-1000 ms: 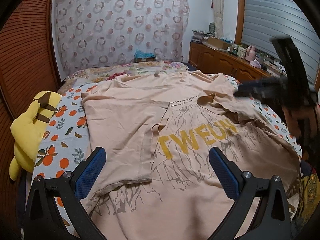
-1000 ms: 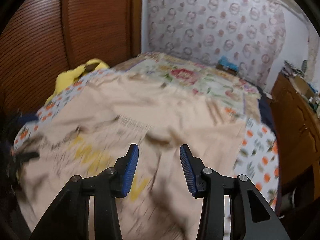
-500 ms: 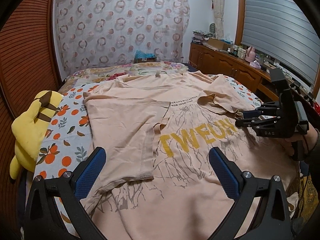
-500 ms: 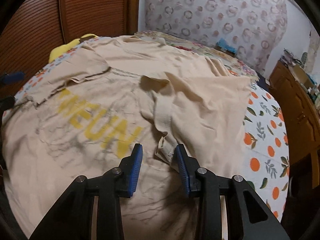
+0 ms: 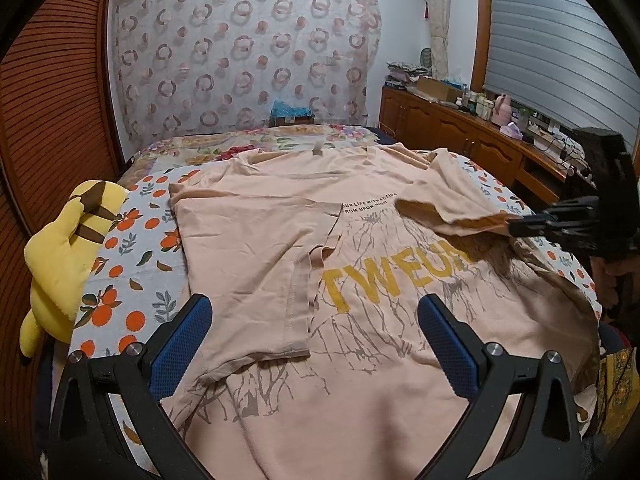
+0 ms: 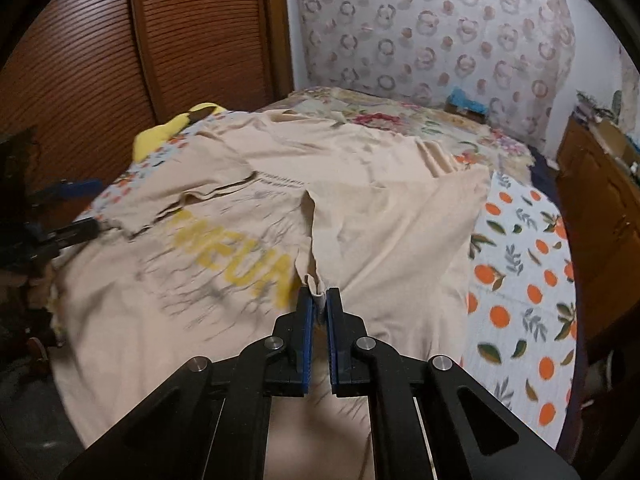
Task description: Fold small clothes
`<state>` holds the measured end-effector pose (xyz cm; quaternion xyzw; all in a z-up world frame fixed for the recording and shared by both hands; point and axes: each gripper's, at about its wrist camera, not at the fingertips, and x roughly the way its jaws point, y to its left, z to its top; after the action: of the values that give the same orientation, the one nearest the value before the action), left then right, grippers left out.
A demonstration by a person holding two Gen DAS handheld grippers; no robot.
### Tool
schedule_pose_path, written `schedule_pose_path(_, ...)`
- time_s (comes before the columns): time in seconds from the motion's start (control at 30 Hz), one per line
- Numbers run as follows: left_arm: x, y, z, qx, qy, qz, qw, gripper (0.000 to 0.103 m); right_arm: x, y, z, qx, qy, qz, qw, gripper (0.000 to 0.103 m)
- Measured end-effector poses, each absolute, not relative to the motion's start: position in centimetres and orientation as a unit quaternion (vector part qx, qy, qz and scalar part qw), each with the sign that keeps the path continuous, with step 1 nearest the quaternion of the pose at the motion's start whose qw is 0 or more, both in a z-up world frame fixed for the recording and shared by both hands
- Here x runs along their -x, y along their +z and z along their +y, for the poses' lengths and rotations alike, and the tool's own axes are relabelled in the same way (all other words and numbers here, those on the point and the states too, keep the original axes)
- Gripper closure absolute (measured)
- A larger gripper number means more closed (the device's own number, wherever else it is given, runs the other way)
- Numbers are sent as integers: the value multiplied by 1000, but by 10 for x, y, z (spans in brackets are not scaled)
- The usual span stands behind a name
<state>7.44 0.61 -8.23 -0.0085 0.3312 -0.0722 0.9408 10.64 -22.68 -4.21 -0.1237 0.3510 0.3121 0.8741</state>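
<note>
A peach T-shirt [image 5: 360,280] with yellow letters lies spread on the bed, its left sleeve side folded over the front. My left gripper [image 5: 316,340] is open and empty, low over the shirt's near part. My right gripper [image 6: 318,300] is shut on the hem of the right sleeve [image 6: 312,280] and holds it lifted a little. The right gripper also shows in the left wrist view [image 5: 516,226], at the right edge of the shirt, pinching the sleeve [image 5: 452,208]. The shirt fills the right wrist view [image 6: 240,248].
A yellow plush toy [image 5: 64,256] lies at the bed's left edge. The bed sheet [image 5: 132,264] has an orange-fruit print. A wooden cabinet [image 5: 460,136] with clutter stands at the right. A slatted wooden wardrobe [image 6: 160,40] is on the left.
My right gripper closed on the right sleeve hem and lifted it slightly. My left gripper stayed open and almost still.
</note>
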Motion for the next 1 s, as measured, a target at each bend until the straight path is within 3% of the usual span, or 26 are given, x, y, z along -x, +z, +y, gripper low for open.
schedule_pose_path(0.1,-75,-82,6,9,-72,331,941,0,-97,-43,-227,144,317,349,870,95)
schedule_pose_path(0.2,-75,-82,7,7,-72,331,941,0,-96,-44,-228,152,309,350,871,69)
schedule_pose_path(0.33,-75,-80,7,6,-70,328,942,0,-104,-41,-231,141,297,345,879,54)
schedule_pose_path(0.47,-76,-79,6,6,-68,327,943,0,-111,-41,-233,138,277,340,888,48)
schedule_pose_path(0.73,-93,-75,9,-7,-60,325,944,0,-140,-49,-230,127,241,347,898,46)
schedule_pose_path(0.83,-106,-73,13,-14,-56,326,943,0,-153,-50,-228,123,236,348,899,36)
schedule_pose_path(1.0,-129,-70,26,-14,-47,330,943,0,-180,-54,-228,122,226,353,900,32)
